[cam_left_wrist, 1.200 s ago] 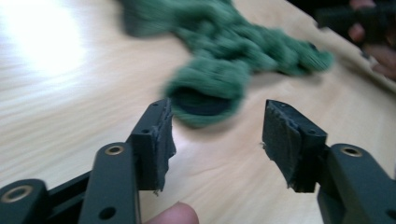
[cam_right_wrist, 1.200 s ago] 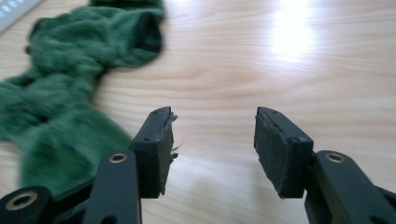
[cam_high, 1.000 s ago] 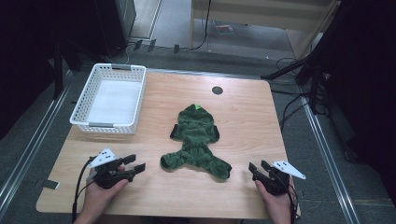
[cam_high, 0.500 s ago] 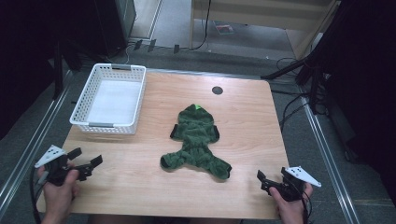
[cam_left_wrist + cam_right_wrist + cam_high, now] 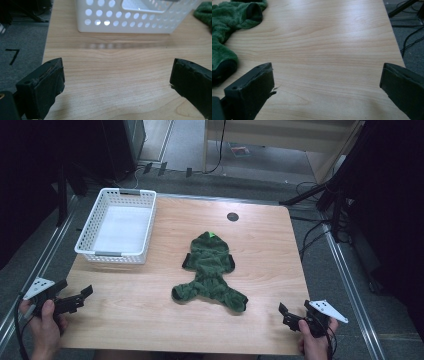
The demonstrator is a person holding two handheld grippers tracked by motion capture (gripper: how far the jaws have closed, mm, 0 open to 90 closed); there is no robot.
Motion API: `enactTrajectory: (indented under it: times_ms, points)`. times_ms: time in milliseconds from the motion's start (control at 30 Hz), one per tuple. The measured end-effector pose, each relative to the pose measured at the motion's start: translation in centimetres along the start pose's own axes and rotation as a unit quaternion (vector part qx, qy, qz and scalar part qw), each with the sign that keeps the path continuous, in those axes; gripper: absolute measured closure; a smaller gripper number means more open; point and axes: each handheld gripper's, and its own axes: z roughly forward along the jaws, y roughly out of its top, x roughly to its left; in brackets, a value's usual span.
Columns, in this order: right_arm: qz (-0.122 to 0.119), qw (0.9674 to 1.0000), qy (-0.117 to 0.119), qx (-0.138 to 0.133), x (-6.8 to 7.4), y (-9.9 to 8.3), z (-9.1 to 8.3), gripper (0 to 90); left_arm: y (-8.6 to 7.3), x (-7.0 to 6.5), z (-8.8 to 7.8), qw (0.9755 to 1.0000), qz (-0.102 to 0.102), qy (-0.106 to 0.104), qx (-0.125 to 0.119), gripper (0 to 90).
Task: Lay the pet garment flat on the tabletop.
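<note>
A green fleece pet garment lies flat in the middle of the wooden table, hood toward the far side. Its leg ends fill the left of the right gripper view. My left gripper is at the table's near left corner, open and holding nothing; its jaws stand wide apart, pointing at the white basket. At the near right corner my right gripper is open too, with only bare wood between its jaws, a short way right of the garment.
A white perforated basket stands at the far left of the table. A small black disc sits near the far edge. Grey floor, cables and black stands surround the table.
My left gripper pulled back left from the table's near middle to its left corner. The right gripper drew slightly right and toward the near edge. The garment stayed put.
</note>
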Motion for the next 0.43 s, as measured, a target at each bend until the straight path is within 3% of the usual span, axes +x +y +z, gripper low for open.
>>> enactTrajectory:
  times_ms: [133,233,433]
  points:
    - [-0.014,0.9999,-0.006,0.003,0.42,-0.09,0.25,0.0,-0.01,0.10,0.07,1.0000,-0.008,-0.005,0.001,0.0]
    - [-0.009,0.9999,-0.005,0.004,0.35,-0.08,0.24,0.0,0.00,0.32,0.04,0.9998,-0.018,-0.010,0.001,0.0]
    - [-0.007,0.9999,-0.008,0.006,0.34,-0.06,0.37,0.0,0.04,0.22,0.15,0.9998,-0.015,-0.009,0.004,0.0]
